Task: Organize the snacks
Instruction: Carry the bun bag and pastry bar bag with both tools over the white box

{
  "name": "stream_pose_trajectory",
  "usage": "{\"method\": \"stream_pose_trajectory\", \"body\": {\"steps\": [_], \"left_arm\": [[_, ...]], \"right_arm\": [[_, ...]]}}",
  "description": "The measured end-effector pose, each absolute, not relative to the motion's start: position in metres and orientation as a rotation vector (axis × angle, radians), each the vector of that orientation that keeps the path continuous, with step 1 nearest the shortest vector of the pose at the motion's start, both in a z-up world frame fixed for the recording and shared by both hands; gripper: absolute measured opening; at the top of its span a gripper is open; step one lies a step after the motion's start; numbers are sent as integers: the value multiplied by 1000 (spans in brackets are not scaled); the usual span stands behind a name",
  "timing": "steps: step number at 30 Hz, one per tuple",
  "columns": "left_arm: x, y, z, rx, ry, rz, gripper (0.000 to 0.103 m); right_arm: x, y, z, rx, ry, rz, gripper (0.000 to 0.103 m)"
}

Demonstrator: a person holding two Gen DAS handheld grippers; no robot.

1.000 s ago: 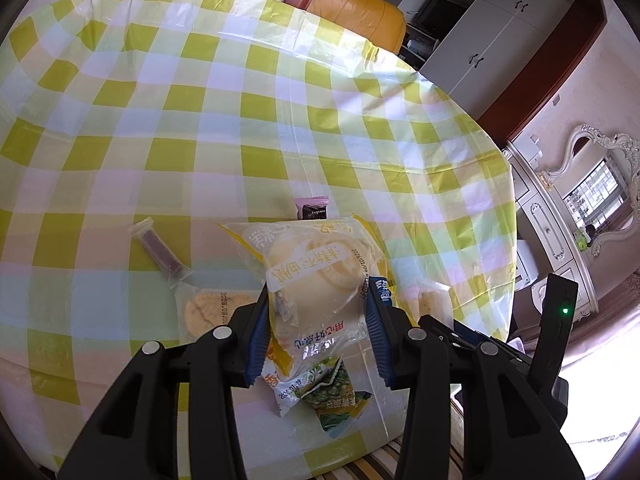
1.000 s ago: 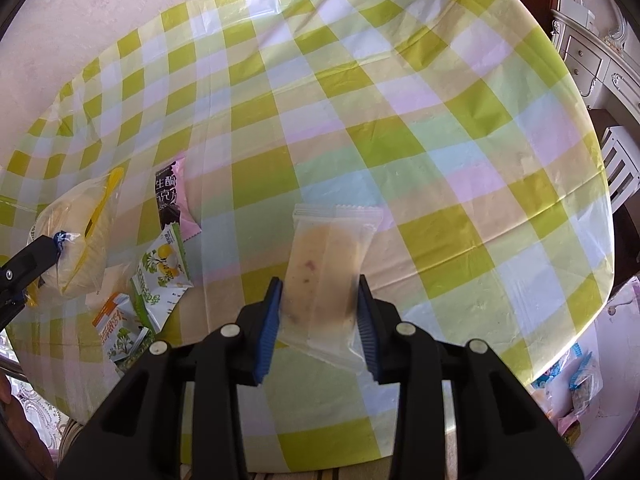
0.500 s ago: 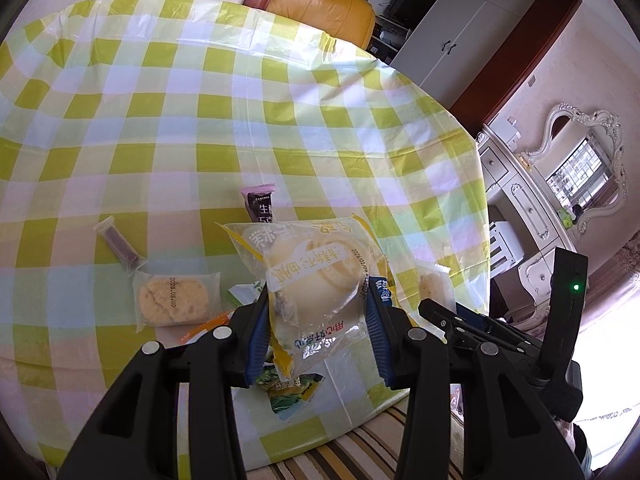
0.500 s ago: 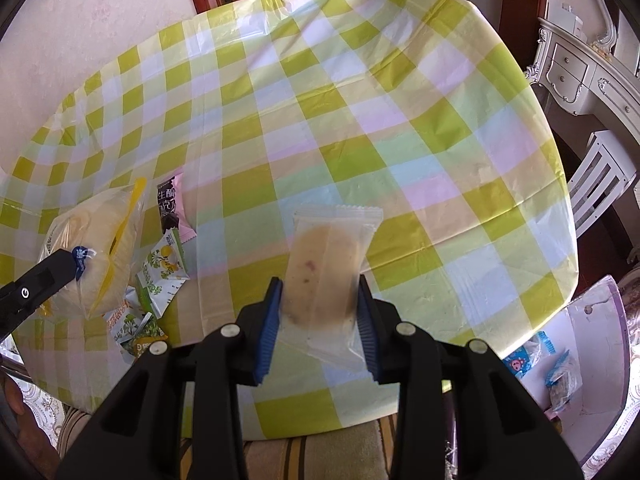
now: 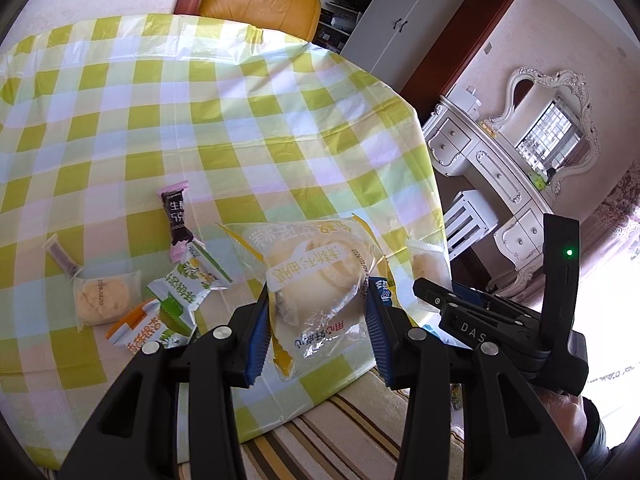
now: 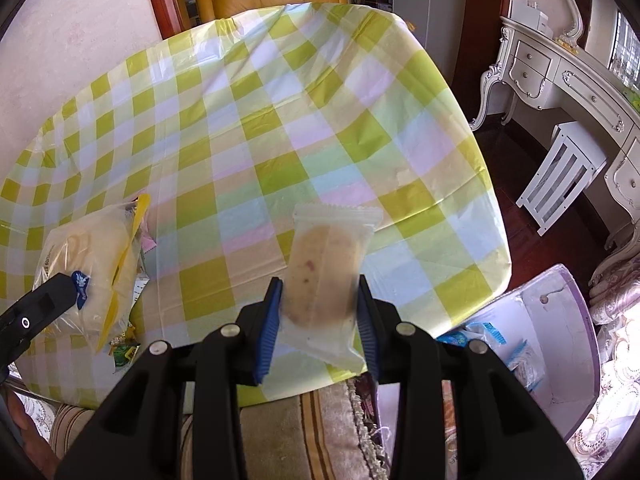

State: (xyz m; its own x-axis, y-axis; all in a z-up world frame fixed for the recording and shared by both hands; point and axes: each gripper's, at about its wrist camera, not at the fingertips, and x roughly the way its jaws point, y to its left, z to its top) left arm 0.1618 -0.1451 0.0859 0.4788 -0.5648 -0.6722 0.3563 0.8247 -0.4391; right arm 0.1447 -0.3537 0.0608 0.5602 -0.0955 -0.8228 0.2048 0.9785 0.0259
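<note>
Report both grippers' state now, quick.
Left gripper: closed on the yellow bread bag.
Right gripper: closed on the clear pastry packet.

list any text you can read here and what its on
"DAS": black body of the right gripper, seen from the left wrist.
"2025.08.30", roughly: clear wrapper of the round pale cookie.
"choco", partly: pink-and-brown candy wrapper; its Chinese characters are unclear.
Chinese print on the yellow-edged clear bread bag and green-and-white sachets: not readable.
</note>
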Motion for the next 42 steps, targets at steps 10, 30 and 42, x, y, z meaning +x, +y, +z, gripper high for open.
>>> {"method": "stream_pose_trajectory", "body": {"steps": [10,30,42], "left_arm": [[140,-211,87,-138,942,-704,42],[119,-310,62,10,1054,-848,42],[118,-371,28,112,1182,-906,42]], "right_arm": [[119,-399,58,117,983,-283,36],[74,-482,40,221,986,-398,36],[46,-531,8,237,998,-476,36]]}}
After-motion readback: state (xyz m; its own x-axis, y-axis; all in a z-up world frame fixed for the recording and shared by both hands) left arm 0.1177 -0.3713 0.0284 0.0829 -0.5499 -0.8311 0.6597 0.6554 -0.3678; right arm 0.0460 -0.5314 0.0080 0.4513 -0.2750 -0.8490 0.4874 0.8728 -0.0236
